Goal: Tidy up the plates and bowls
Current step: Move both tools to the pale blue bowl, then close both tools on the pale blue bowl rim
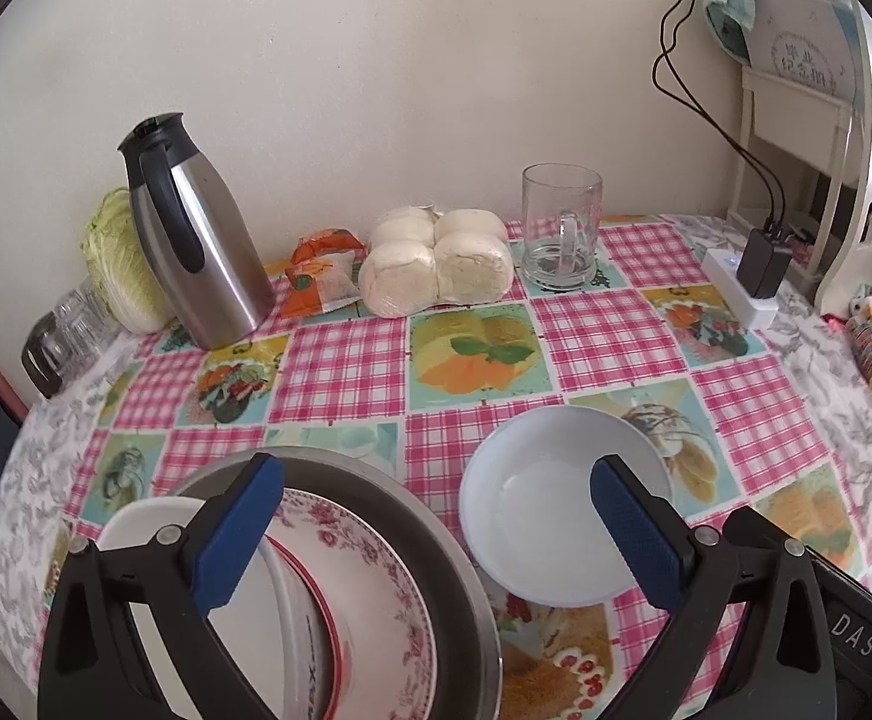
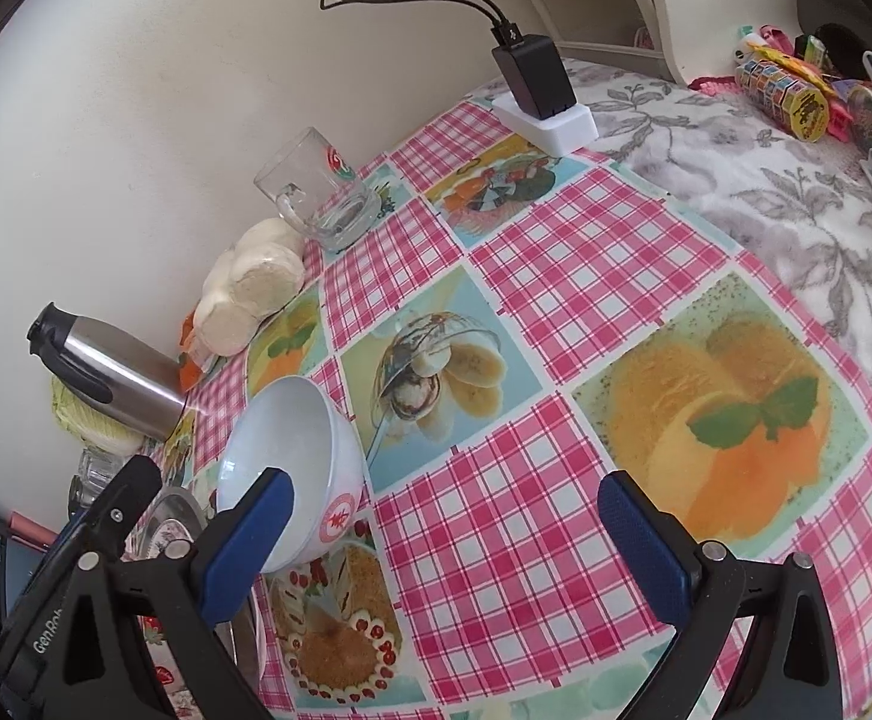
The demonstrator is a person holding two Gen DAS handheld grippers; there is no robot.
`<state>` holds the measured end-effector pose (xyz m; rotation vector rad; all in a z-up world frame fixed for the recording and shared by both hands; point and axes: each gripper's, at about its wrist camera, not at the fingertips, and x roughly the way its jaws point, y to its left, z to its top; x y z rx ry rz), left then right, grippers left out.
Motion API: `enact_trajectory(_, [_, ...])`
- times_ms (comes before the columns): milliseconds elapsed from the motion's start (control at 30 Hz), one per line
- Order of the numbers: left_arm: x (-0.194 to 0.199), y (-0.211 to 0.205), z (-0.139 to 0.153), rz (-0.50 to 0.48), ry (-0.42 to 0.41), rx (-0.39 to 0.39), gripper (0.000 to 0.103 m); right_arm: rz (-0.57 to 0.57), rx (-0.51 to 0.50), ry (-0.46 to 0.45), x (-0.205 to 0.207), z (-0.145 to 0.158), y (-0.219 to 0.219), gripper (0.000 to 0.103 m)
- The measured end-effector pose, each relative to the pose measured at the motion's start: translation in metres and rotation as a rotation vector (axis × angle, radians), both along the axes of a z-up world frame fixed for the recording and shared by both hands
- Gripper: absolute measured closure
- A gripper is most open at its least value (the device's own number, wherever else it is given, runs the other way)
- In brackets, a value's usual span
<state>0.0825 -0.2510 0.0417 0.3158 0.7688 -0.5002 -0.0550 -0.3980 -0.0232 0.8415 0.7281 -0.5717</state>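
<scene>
Checked oilcloth covers the bench (image 1: 345, 360). Both grippers, left gripper (image 1: 436, 534) and right gripper (image 2: 448, 540), hang spread and empty. One white bowl (image 1: 556, 510) sits alone beside the metal basin (image 1: 460, 576) stacked with plates (image 1: 375, 588), probably awaiting stacking.

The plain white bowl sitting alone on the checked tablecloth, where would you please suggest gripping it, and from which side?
Grip the white bowl by its rim, one finger inside and one outside the thin wall. It stands upright, empty and open-topped. The near right edge seems best: bare checked tablecloth lies there, while the steel basin of plates crowds its left. The open right hand-held gripper is already on that side.
</scene>
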Motion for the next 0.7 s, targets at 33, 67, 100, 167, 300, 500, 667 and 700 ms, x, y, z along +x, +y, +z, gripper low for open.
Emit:
enact_trajectory(33, [0.0,-0.001,0.0,-0.001,-0.008,0.009,0.006,0.002,0.001,-0.002,0.001,-0.001,0.0,0.004])
enact_trajectory(67, [0.0,-0.003,0.0,0.0,-0.018,0.019,0.011,0.005,0.0,-0.004,0.003,-0.002,0.001,0.006])
enact_trajectory(100, [0.0,-0.004,-0.001,0.0,-0.025,0.03,0.012,0.011,-0.002,-0.005,0.005,-0.003,0.001,0.01])
enact_trajectory(167, [0.001,-0.006,-0.003,-0.004,-0.033,0.046,0.012,0.025,-0.003,-0.01,0.01,-0.006,0.003,0.014])
enact_trajectory(300, [0.006,-0.006,-0.01,-0.012,-0.009,0.061,0.017,0.066,-0.012,-0.014,0.021,-0.01,0.01,0.027])
enact_trajectory(500, [0.01,-0.003,-0.012,-0.005,-0.004,0.069,0.024,0.114,-0.031,-0.005,0.038,-0.016,0.019,0.045])
enact_trajectory(667, [0.01,-0.003,-0.012,-0.012,-0.011,0.077,0.025,0.135,-0.044,-0.015,0.045,-0.019,0.025,0.062])
enact_trajectory(700, [0.01,-0.003,-0.012,-0.012,-0.012,0.076,0.025,0.14,-0.049,-0.017,0.047,-0.02,0.027,0.065])
